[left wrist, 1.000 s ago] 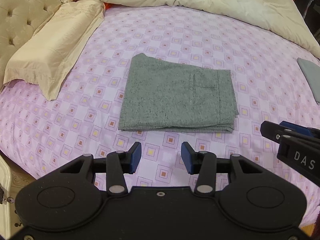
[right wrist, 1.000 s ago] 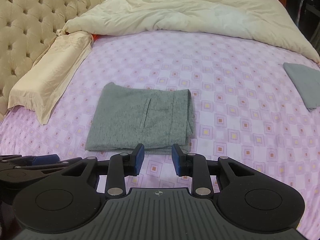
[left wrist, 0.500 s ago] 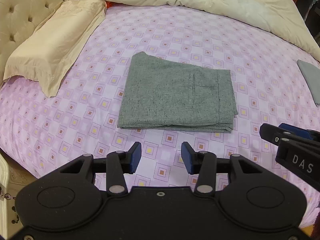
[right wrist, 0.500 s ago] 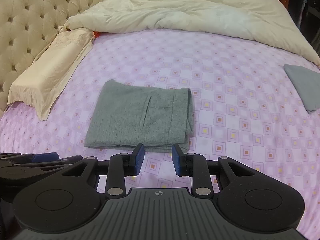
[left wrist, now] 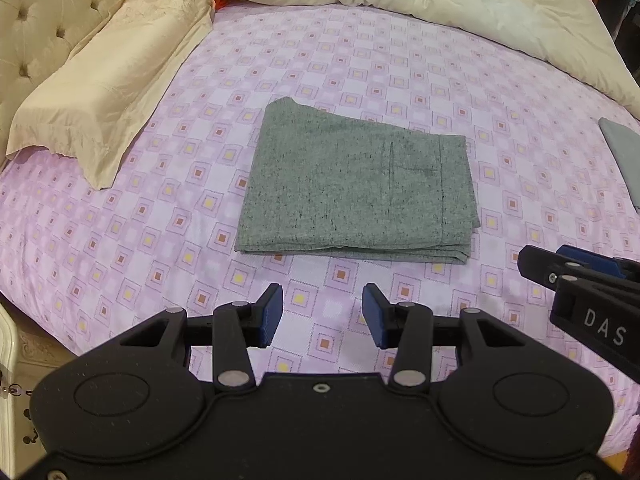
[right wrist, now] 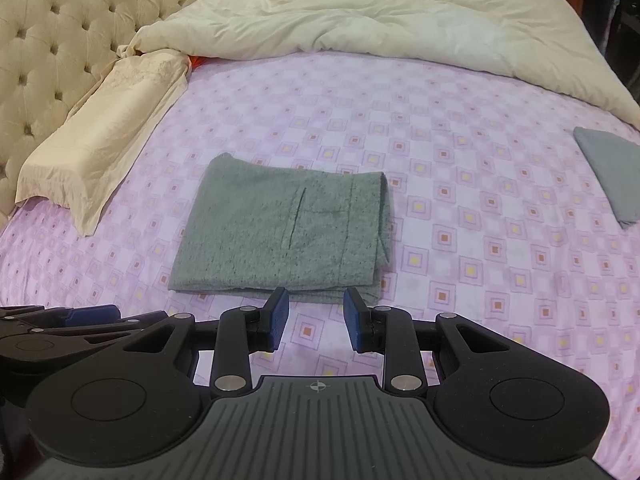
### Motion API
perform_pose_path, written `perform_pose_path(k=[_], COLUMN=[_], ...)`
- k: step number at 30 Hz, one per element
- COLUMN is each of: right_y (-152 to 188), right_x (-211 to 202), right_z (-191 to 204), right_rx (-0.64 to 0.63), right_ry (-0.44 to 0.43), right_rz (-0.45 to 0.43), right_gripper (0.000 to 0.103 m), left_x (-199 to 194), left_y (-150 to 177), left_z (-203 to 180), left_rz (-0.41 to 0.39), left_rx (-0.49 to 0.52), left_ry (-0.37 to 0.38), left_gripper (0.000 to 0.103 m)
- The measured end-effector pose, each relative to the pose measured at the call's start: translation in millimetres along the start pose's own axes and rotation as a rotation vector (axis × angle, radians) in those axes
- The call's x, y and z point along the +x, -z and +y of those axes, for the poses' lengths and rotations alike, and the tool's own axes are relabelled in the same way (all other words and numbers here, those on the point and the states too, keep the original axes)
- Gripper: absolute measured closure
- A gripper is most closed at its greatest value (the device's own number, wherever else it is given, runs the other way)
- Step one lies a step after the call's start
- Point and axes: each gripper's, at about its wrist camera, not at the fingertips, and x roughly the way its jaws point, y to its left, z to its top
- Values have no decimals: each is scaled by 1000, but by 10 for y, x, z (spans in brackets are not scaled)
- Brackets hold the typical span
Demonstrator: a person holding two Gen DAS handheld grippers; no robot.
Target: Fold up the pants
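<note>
My left gripper (left wrist: 322, 316) hung over the sheet (left wrist: 360, 68) with its blue pads (left wrist: 273, 312) spread apart and nothing between them, only the pink checked cloth below. My right gripper (right wrist: 316, 316) was likewise released, its pads (right wrist: 280, 312) set a little closer together and empty, their tips just short of the near edge of the pants (right wrist: 280, 232). In the left view the right gripper (left wrist: 580, 280) showed at the right edge, and in the right view the left gripper (right wrist: 76, 320) showed at the lower left, so the two tools stood side by side, both tilted down toward the bed.

The pants (left wrist: 356, 184) lay folded into a flat grey-green rectangle in the middle of the sheet, just ahead of both tools and touching neither. A pocket seam showed on the top layer, and the stacked layers were visible along the near and right edges.

Farther out, a beige pillow (left wrist: 108, 84) lay at the left against the tufted headboard (right wrist: 60, 40). A cream duvet (right wrist: 360, 20) was bunched along the far side. A small folded grey cloth (right wrist: 612, 176) sat at the right, well apart from the pants.
</note>
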Motion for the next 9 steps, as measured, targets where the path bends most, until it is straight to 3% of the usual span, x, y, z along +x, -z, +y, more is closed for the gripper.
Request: perform_pose_path(k=[9], right_y=[-18], right_x=[26], right_z=[-31], right_rx=[1], right_ry=[4], right_rz=[10], right_gripper=[74], left_x=[7], left_y=[-31], left_z=[-38], left_rz=[-14], left_rx=[18], left_ry=[-6], left_gripper=[50])
